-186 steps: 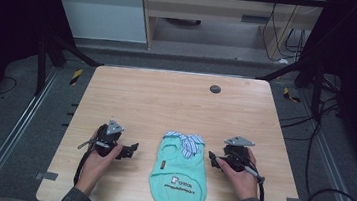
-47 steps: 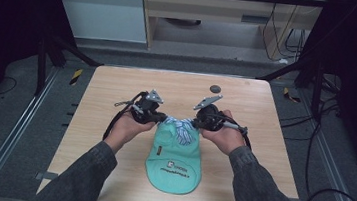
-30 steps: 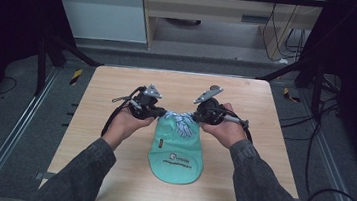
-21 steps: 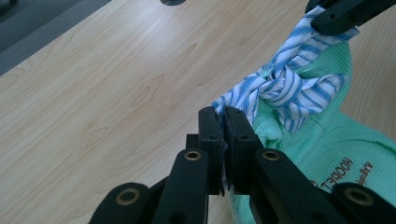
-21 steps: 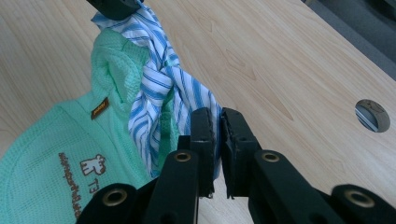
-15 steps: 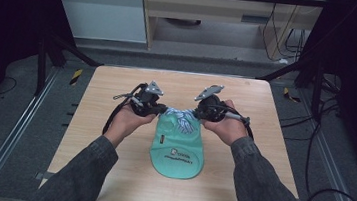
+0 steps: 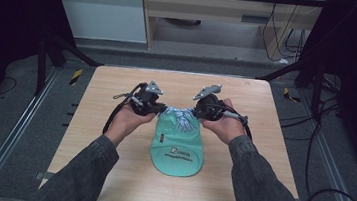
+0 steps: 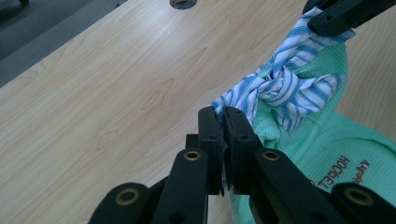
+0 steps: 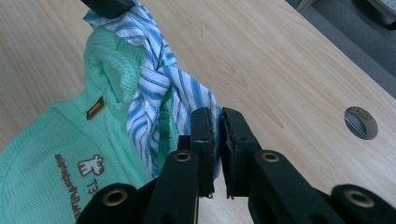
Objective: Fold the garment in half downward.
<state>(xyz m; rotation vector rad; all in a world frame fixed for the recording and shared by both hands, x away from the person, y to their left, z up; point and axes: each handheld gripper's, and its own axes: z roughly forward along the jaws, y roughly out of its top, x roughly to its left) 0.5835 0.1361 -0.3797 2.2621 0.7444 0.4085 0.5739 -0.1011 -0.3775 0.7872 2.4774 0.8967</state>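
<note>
- Mint-green bib [image 7: 177,148] of waffle-knit cloth, rounded at the near end, narrowing toward the far end; brown printed lettering and a small figure on its face, a little brown tag near one upper edge.
- Blue-and-white striped ties [image 7: 183,117] at the far, narrow end, knotted together in the middle [image 8: 280,91], loose ends spreading out to either side.
- Lies around the middle of the wooden table [image 7: 97,137], slightly toward the person; rounded end flat on the wood, tied end drawn up off it between the two tools.
- Long axis running from near to far in the high view, rounded end pointing at the person, knotted end pointing away, toward the round hole [image 9: 360,122] in the tabletop.
- Left gripper [image 7: 158,109] at the left of the knot, jaws clamped together on one striped tie end [image 8: 223,108], cloth pinched between the pads.
- Right gripper [image 7: 196,112] at the right of the knot, jaws likewise closed on the other striped end [image 9: 215,116].
- Both tools facing each other across the knot, ties stretched between them, a hand wrapped around each grip.
- Dark sleeves [image 7: 83,171] entering from the near edge.
- Beyond the table: grey floor, dark frame legs, trailing cables, a pale cabinet.
</note>
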